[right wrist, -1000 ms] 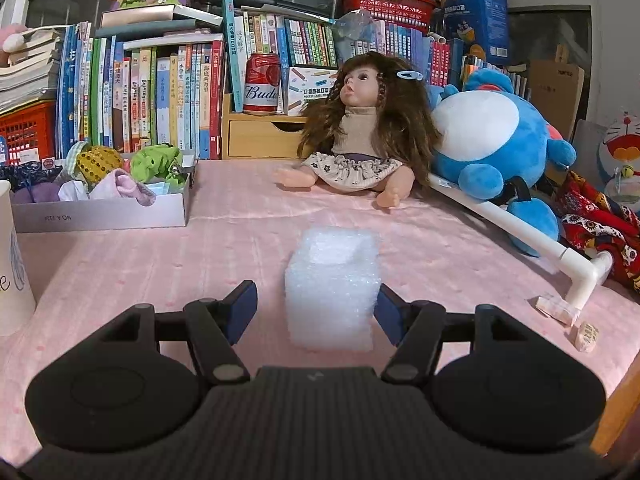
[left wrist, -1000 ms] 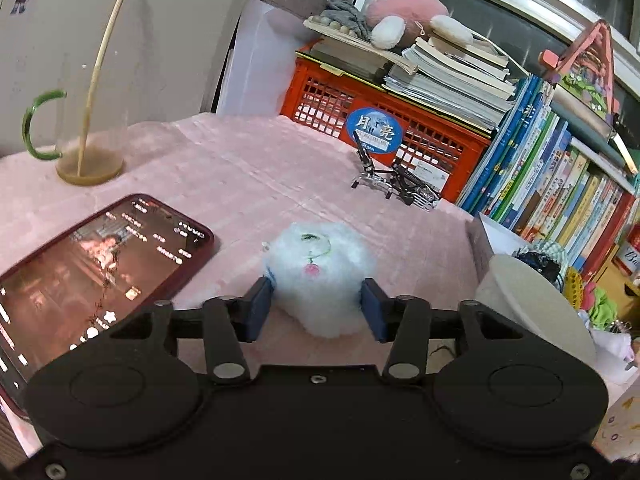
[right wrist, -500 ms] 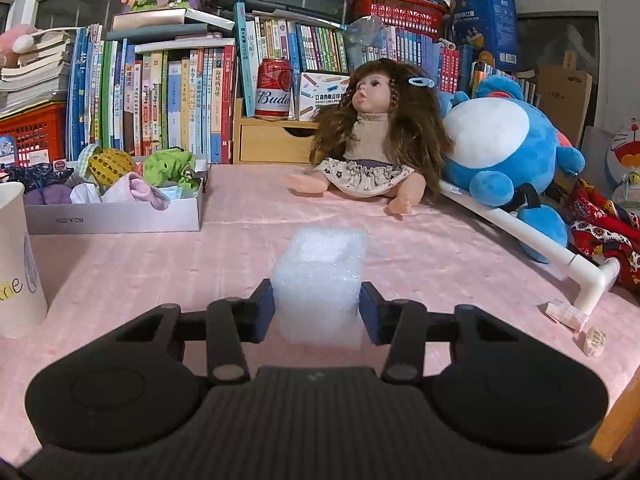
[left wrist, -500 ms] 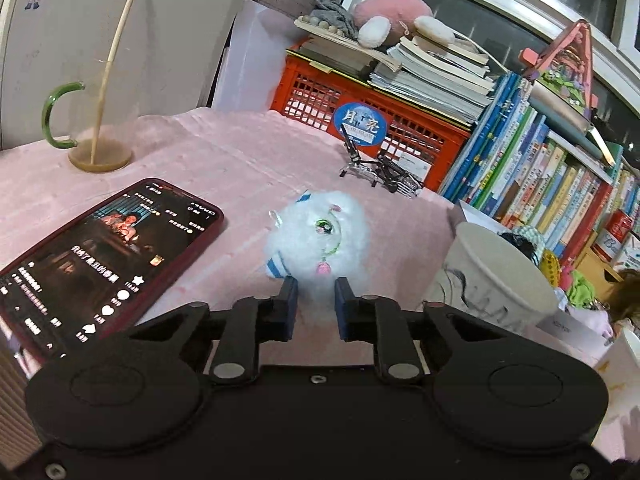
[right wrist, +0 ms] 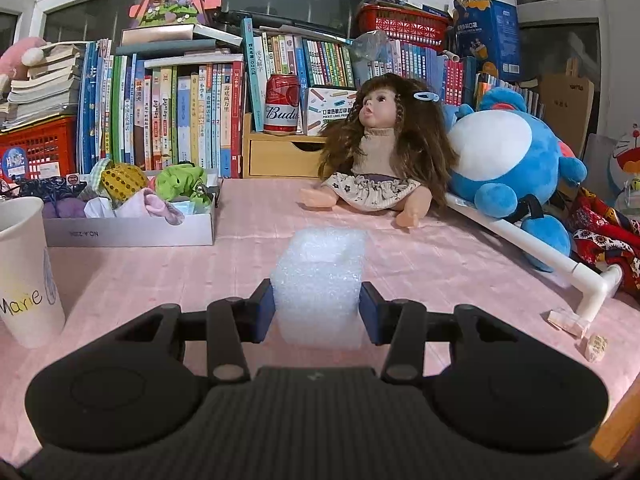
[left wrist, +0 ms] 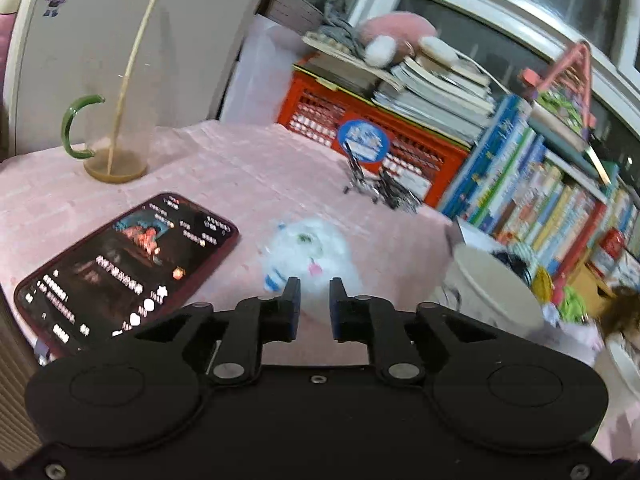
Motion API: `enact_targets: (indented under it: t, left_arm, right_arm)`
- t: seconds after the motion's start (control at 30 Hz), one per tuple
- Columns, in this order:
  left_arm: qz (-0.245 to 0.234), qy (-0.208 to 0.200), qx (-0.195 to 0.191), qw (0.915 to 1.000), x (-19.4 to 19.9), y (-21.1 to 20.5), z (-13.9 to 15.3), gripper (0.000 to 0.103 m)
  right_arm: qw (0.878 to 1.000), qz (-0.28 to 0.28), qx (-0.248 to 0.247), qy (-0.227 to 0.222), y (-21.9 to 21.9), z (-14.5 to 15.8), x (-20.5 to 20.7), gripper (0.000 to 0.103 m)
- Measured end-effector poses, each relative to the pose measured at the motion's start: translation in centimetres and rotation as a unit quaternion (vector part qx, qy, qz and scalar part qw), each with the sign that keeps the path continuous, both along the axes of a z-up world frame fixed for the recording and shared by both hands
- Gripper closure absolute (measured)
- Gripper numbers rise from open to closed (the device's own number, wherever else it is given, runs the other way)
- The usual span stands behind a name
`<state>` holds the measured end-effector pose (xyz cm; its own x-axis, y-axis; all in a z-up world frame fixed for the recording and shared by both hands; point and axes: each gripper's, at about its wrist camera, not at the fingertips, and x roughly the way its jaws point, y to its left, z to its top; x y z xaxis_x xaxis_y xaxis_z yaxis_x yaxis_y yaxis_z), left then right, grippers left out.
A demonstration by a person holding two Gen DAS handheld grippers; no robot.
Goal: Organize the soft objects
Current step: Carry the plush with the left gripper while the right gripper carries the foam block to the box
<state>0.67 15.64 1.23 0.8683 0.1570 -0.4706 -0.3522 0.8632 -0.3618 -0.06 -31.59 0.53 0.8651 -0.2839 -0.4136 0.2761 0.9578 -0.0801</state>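
Now the right gripper (right wrist: 316, 312) has its jaws pressed on the white foam block (right wrist: 320, 280), which rests on the pink surface (right wrist: 440, 256). The left gripper (left wrist: 314, 306) has its jaws easing apart around the fluffy white toy (left wrist: 310, 252), seemingly pinching its fur, though blur obscures contact. Both pickups look under way; next comes lifting toward the grey box (right wrist: 132, 232) of soft things.

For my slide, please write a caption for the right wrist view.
Right gripper fingers pressing both sides of a white foam block on the pink tablecloth.
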Motion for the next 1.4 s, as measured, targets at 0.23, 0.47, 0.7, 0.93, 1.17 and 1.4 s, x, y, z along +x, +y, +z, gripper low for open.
enact_targets:
  t: [0.23, 0.47, 0.7, 0.93, 1.17, 1.4]
  left_arm:
    - [0.018, 0.015, 0.028, 0.9993, 3.2, 0.4, -0.5, 0.057]
    - [0.024, 0.030, 0.030, 0.9988, 5.1, 0.3, -1.4, 0.042]
    - [0.015, 0.039, 0.012, 0.9990, 5.8, 0.6, -1.8, 0.043]
    - [0.010, 0.037, 0.019, 0.9991, 5.7, 0.1, -1.6, 0.058]
    - [0.001, 0.025, 0.028, 0.9993, 5.1, -0.2, -0.4, 0.062]
    - [-0.004, 0.002, 0.052, 0.9987, 4.3, -0.6, 1.7, 0.062]
  right_arm:
    - [1.000, -0.004, 0.006, 0.005, -0.3, -0.2, 0.0, 0.052]
    - [1.000, -0.003, 0.003, 0.010, -0.2, -0.6, 0.4, 0.052]
    - [1.000, 0.001, 0.004, 0.016, 0.0, -0.9, 0.8, 0.052]
    - [1.000, 0.010, 0.001, 0.017, 0.2, -0.7, 0.9, 0.053]
    - [1.000, 0.021, 0.009, 0.000, 0.5, 0.5, 0.8, 0.053]
    - [0.999, 0.037, 0.031, -0.018, 0.4, 2.2, 0.8, 0.053]
